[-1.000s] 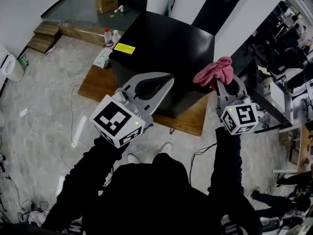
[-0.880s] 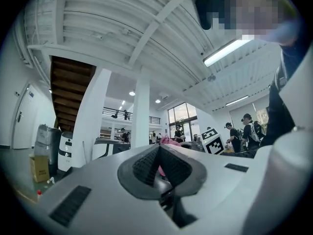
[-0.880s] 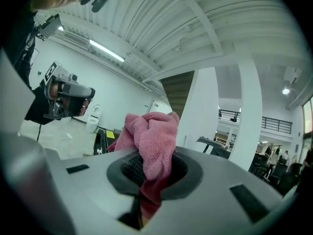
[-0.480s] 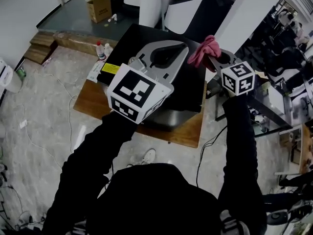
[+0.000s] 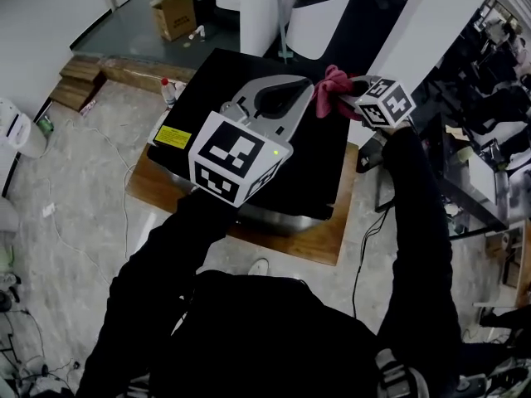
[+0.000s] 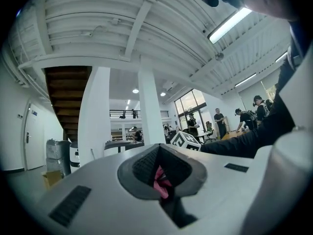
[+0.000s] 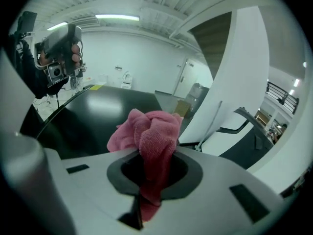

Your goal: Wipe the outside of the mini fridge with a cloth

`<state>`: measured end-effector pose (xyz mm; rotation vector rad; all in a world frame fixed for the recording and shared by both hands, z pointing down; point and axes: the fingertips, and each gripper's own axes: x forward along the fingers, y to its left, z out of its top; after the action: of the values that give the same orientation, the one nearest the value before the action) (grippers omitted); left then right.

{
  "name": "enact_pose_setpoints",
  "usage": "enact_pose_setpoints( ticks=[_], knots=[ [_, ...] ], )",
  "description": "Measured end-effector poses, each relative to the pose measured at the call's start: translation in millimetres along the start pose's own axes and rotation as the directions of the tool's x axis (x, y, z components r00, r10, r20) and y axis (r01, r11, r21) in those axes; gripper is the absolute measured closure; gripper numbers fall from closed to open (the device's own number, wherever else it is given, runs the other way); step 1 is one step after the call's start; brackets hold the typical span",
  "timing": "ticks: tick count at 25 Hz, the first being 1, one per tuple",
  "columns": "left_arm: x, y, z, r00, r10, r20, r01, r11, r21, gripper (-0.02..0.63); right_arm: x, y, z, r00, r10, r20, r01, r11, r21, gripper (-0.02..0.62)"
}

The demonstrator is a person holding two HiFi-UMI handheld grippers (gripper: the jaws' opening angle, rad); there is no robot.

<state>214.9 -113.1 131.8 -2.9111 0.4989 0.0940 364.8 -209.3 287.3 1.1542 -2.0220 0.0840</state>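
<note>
The black mini fridge [image 5: 319,160] fills the middle of the head view, standing on a low wooden board [image 5: 153,168] on the pale floor. Its glossy top [image 7: 93,111] faces up. A person in black sleeves leans over it with both arms stretched forward.

The left gripper [image 5: 286,98] hovers over the fridge top, with its marker cube toward the person. Its claw is closed, jaw against jaw, and clamps nothing. Only a sliver of pink shows through the oval gap in the left gripper view, from the cloth [image 6: 159,182] just past its tips.

The right gripper [image 5: 344,85] reaches in from the right toward the fridge's far edge. Its claw is pinched tight on the pink cloth [image 7: 149,131] — a bunched wad bulges out ahead of the jaws and a tail hangs down behind them. The cloth [image 5: 333,81] sits over the back right part of the top, but contact with the surface cannot be made out.

A yellow label [image 5: 172,136] marks the fridge's left side. A small bottle [image 5: 168,89] stands on the floor nearby, and a cardboard box [image 5: 174,13] sits farther back.
</note>
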Motion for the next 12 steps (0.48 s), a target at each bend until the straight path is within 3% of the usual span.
enact_pose_setpoints(
  ticks=[5,9,12],
  knots=[
    [12,10,-15,0.999,0.03,-0.039,-0.031,0.999,-0.02,0.601,39,-8,-5,0.983,0.037,-0.181,-0.058,0.992,-0.11,0.548],
    [26,12,-29,0.996,0.018,-0.087,-0.02,1.0,-0.017,0.601,52,-9,-2,0.971,-0.009,-0.241,-0.044,0.976,-0.215,0.552],
    [32,15,-46,0.992,0.006,-0.129,-0.011,0.999,-0.035,0.601,53,-3,1,0.956,-0.084,-0.283,-0.021,0.937,-0.349,0.56]
  ],
)
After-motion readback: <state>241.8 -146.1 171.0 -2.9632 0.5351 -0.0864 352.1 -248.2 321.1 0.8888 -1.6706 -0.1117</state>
